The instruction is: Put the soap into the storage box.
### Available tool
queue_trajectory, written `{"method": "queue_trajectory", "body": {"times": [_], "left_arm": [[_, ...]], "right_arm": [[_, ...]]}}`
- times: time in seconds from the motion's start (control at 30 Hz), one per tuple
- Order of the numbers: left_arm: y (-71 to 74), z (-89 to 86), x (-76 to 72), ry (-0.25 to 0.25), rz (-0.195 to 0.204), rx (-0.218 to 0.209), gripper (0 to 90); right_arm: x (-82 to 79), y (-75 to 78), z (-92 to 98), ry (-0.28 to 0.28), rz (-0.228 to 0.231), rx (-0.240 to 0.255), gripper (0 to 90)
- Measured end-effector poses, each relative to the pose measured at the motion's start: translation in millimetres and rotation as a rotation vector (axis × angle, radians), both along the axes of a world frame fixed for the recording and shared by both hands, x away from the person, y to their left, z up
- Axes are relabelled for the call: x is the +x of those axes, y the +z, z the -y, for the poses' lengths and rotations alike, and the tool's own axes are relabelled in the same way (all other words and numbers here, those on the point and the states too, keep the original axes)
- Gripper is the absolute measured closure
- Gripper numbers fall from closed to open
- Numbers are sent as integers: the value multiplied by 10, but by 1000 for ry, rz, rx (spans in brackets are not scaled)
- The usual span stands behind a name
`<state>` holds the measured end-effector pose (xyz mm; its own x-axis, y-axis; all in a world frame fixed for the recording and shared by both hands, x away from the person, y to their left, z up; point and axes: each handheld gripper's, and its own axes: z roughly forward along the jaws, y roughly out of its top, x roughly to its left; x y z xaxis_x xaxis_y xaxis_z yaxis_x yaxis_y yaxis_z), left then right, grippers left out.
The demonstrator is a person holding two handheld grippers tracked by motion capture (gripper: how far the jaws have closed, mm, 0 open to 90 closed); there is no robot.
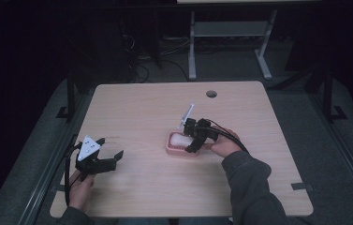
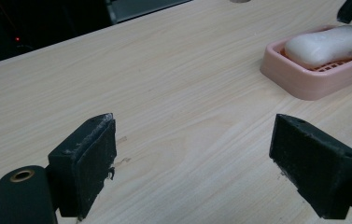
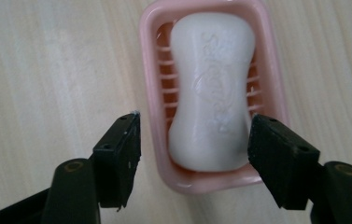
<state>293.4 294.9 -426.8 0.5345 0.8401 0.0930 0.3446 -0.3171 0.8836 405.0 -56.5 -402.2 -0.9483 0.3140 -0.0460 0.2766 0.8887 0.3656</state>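
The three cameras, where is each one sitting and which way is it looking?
High view: above the person's side, looking forward and down on the table; forearms, hands, left gripper and right gripper show.
Left gripper view: rides the left gripper, looking low across the table; its open jaws show.
Right gripper view: rides the right gripper, looking down; its open jaws show.
All share the soap in the pink dish.
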Motion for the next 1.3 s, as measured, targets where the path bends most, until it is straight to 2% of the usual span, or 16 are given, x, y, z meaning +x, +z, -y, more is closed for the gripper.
{"method": "queue_trajectory", "body": {"times": [0.07, 0.17, 0.27, 0.4, 0.67, 0.93, 1.3], "left_arm": [[-1, 1, 2, -2, 1, 3, 142], [-1, 9, -1, -3, -2, 5, 142], [-1, 10, -1, -3, -1, 5, 142], [-3, 5, 3, -2, -1, 2, 142], [-2, 7, 0, -2, 0, 3, 142], [-3, 7, 2, -2, -1, 2, 142], [-2, 14, 3, -5, 0, 7, 142]], "right_arm": [[-39, -17, 18, 9, 21, -27, 332], [-64, -57, 35, 6, 27, -54, 313], [-70, -91, 32, 5, 50, -97, 321], [-64, -121, 23, 2, 73, -129, 323], [-20, -127, 67, -23, 67, -118, 341], [-31, -104, 96, -26, 65, -99, 327], [-59, -16, 184, -44, 38, -30, 311]]}}
